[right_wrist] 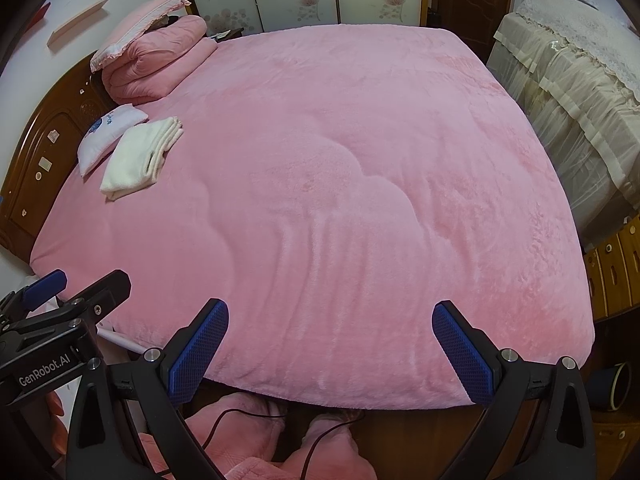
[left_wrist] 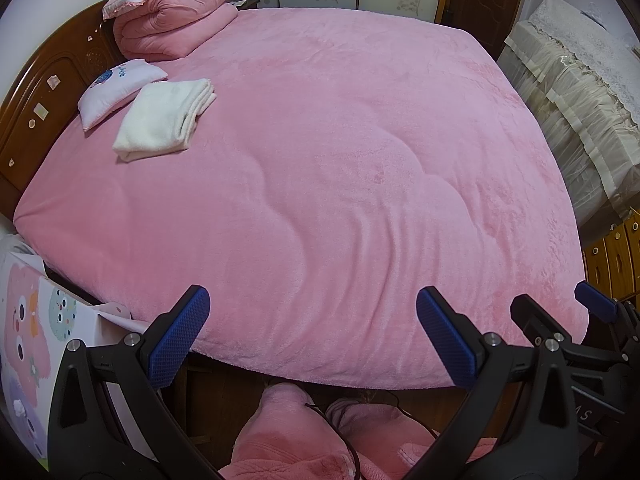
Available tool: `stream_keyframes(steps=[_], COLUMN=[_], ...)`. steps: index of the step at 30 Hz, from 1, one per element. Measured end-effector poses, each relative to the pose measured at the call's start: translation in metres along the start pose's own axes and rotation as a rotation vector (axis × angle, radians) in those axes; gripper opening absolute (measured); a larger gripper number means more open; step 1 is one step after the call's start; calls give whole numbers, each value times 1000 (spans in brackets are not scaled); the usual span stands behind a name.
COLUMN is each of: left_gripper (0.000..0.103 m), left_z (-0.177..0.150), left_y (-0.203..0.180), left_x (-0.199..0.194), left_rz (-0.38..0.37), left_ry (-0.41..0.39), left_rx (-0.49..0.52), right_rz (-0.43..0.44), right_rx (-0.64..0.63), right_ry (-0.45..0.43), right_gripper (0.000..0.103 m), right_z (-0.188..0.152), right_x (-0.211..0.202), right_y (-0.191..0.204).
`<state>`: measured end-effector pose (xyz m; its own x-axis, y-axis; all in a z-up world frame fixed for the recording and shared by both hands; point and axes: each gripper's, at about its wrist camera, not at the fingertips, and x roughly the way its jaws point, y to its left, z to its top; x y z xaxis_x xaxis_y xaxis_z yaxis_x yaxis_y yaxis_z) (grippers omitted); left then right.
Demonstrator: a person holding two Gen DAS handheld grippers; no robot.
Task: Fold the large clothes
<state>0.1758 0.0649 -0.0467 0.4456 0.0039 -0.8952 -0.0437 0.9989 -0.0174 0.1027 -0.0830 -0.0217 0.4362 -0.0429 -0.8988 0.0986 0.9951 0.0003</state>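
Big pink fleece bedspread [left_wrist: 340, 168] fills most of both frames, spread flat over the bed with a few soft ripples near the bottom edge. Both grippers hang over that near edge, side by side, pointing toward the far end of the bed. The left gripper [left_wrist: 312, 336] has its blue pads spread wide, nothing between them; same deal with the right gripper [right_wrist: 330, 350], wide apart and empty.

The clothes: a folded white garment [left_wrist: 164, 120] sits in the upper left, just beside a small white pillow [left_wrist: 120, 88] by the wooden headboard [left_wrist: 36, 92]. Above that, a rolled pink quilt [left_wrist: 168, 20].

The right wrist view shows the left gripper's "GenRobot.AI" label at lower left. Only the left wrist view catches a cartoon-print box [left_wrist: 32, 344] at lower left.
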Motion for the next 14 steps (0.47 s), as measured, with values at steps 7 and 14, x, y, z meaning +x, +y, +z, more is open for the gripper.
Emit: stream_keyframes(steps=[7,14], left_gripper=[102,102], left_z=[0,-3], left_y=[0,0], left_x=[0,-1], left_rz=[1,0], left_ry=[0,-3], left_rx=[0,7], right_rz=[0,-2], right_rx=[0,1], right_ry=[0,-1], right_gripper=[103,103], right_z=[0,5], right_x=[1,3], right_y=[0,-6])
